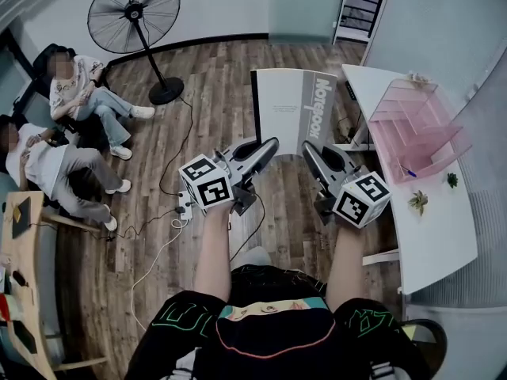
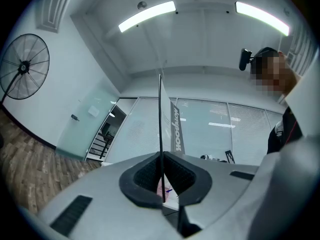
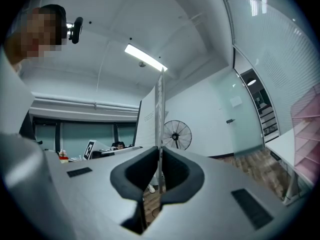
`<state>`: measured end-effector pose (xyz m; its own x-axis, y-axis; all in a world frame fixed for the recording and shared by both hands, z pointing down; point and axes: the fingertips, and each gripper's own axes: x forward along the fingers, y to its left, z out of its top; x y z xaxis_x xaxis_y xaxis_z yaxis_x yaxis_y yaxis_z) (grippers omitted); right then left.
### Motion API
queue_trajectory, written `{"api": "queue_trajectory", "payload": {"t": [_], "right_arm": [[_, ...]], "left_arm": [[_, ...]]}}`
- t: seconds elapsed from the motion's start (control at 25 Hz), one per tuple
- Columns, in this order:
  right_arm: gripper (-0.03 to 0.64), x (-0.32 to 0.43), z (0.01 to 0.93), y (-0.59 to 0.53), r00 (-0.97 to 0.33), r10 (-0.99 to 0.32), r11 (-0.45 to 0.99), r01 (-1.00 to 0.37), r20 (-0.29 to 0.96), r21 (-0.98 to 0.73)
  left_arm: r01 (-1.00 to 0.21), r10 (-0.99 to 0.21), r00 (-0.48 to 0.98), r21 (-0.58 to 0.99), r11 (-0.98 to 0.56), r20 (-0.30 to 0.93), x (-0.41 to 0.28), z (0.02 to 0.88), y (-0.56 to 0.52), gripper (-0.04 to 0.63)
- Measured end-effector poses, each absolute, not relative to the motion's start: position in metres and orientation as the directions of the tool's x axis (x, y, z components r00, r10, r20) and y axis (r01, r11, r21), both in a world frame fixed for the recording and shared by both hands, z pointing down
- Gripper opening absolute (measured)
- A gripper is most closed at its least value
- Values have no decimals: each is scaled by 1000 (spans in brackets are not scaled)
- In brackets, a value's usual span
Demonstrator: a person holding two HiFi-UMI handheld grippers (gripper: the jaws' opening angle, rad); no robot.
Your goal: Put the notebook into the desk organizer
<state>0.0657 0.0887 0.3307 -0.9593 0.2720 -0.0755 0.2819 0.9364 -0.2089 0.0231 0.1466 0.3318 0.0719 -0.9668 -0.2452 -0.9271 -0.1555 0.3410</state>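
A grey notebook (image 1: 293,109) with a darker spine strip is held up in the air between both grippers, above the wooden floor. My left gripper (image 1: 272,143) is shut on its lower left edge, and my right gripper (image 1: 307,147) is shut on its lower right edge. In the left gripper view the notebook (image 2: 161,119) shows edge-on, rising from between the shut pads. The right gripper view shows the notebook (image 3: 160,109) edge-on too. The pink translucent desk organizer (image 1: 416,131) stands on the white desk (image 1: 432,236) to the right, apart from the notebook.
A standing fan (image 1: 135,14) is at the back left. Two people sit on chairs (image 1: 79,125) at the left. A cable and power strip (image 1: 184,204) lie on the floor. Small plants (image 1: 417,202) sit on the desk near the organizer. Stairs (image 1: 360,6) rise at the back.
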Motion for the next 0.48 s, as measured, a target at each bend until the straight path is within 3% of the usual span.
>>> {"api": "queue_trajectory", "payload": {"t": [0.48], "right_arm": [[17,8,369,24,-974,220,943,224,-45,-246]], "left_arm": [[-902,-968,129,379,-205,-216,-36,366,82,8]]}}
